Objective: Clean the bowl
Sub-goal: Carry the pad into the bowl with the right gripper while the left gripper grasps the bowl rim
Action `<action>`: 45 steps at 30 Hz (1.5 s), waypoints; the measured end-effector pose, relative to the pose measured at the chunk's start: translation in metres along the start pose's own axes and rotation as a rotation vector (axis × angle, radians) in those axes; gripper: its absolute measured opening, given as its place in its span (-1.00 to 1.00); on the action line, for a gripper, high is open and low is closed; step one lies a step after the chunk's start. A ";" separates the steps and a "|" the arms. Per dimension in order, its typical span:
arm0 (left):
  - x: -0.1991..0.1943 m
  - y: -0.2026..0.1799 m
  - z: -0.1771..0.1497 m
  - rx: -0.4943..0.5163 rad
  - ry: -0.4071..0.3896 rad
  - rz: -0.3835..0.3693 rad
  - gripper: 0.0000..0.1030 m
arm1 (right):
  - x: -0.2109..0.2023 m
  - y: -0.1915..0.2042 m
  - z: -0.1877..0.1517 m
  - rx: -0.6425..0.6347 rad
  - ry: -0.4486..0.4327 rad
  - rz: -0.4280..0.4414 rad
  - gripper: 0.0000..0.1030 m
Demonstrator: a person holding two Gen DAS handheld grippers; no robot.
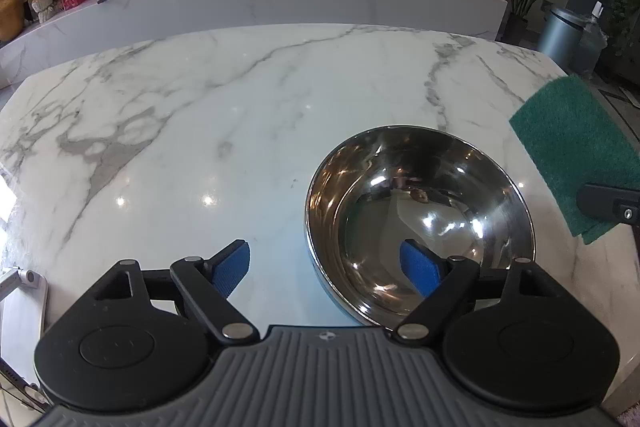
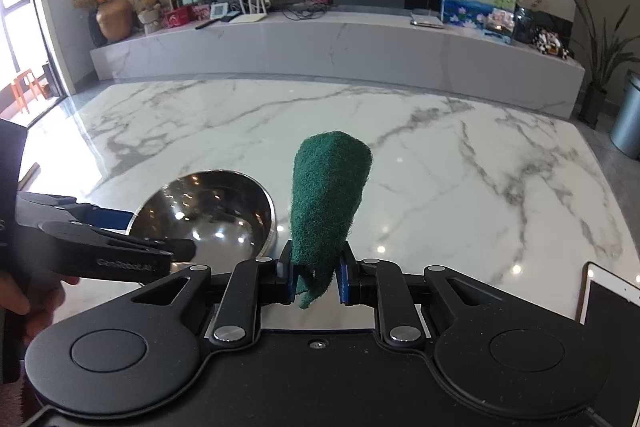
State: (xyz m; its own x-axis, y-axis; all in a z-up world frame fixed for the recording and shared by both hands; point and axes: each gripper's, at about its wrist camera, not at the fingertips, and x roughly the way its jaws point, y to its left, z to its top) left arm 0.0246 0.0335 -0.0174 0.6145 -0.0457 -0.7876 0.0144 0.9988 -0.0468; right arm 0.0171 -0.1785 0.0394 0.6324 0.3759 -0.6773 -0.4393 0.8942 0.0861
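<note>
A shiny steel bowl [image 1: 420, 211] stands upright on the white marble table [image 1: 200, 127], empty inside. My left gripper [image 1: 326, 271] is open across its near left rim: one blue pad [image 1: 420, 273] sits inside the bowl, the other [image 1: 232, 269] is outside over the table, and neither presses on the rim. My right gripper [image 2: 316, 275] is shut on a green scouring pad [image 2: 328, 195], which is folded and sticks up above the table, to the right of the bowl [image 2: 216, 211]. In the left wrist view the scouring pad [image 1: 576, 143] hangs past the bowl's right side.
A tablet [image 2: 608, 299] lies at the table's near right corner and a white device [image 1: 24, 279] at the near left. A person's hand [image 2: 36, 295] holds the left gripper. Behind the table runs a low marble console [image 2: 320, 39], with a bin [image 1: 560, 31] on the right.
</note>
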 end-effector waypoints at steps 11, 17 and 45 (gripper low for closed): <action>-0.011 0.021 0.001 -0.068 -0.011 -0.026 0.04 | 0.010 0.047 0.010 -0.125 0.042 0.112 -0.67; -0.008 0.026 0.002 -0.074 0.012 -0.039 -0.14 | 0.027 0.058 0.007 -0.150 0.085 0.129 -0.67; 0.014 0.013 0.018 0.044 0.162 -0.095 -0.78 | 0.055 0.055 0.014 -0.224 0.229 0.146 -0.05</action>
State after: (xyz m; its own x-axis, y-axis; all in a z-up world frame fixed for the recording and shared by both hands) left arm 0.0475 0.0464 -0.0178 0.4737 -0.1385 -0.8697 0.1027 0.9895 -0.1017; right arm 0.0367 -0.1050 0.0170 0.4041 0.4093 -0.8181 -0.6596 0.7500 0.0494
